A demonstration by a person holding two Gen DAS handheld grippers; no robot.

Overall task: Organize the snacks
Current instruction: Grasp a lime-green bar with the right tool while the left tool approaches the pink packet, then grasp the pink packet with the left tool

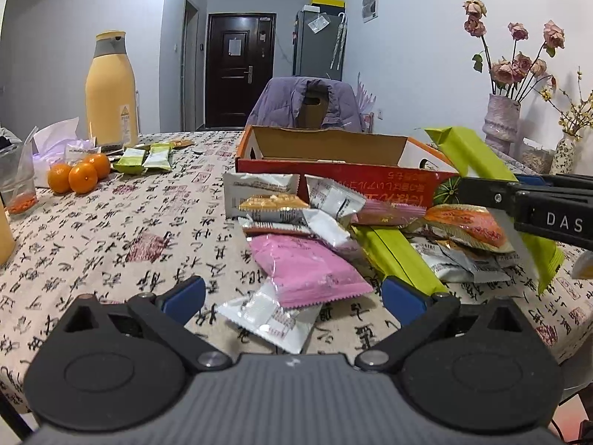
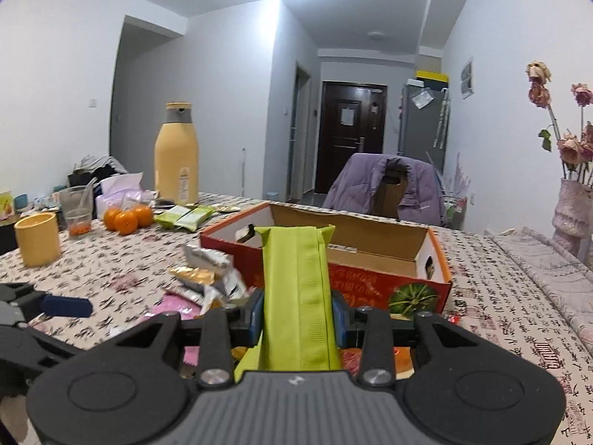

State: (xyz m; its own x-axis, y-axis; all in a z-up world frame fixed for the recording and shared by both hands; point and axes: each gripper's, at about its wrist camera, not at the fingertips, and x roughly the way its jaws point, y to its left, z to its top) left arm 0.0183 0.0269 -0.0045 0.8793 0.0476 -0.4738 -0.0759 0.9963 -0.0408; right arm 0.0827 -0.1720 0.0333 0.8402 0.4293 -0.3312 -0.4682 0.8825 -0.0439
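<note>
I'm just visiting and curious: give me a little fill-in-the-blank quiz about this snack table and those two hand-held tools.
1. The right tool is clamped on a long ____ snack packet.
2. The left tool is ____, hovering over a pink packet.
3. The red cardboard box has a ____ pictured on its corner.
4. Beside the tall yellow bottle lie three ____.

Missing words: green; open; pumpkin; oranges

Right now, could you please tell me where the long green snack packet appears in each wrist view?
Left wrist view: the green snack packet rises at the right, clamped in the right hand-held gripper.
Right wrist view: it stands centre foreground, between the blue pads.
Shared landmark: the red cardboard box just behind it.
</note>
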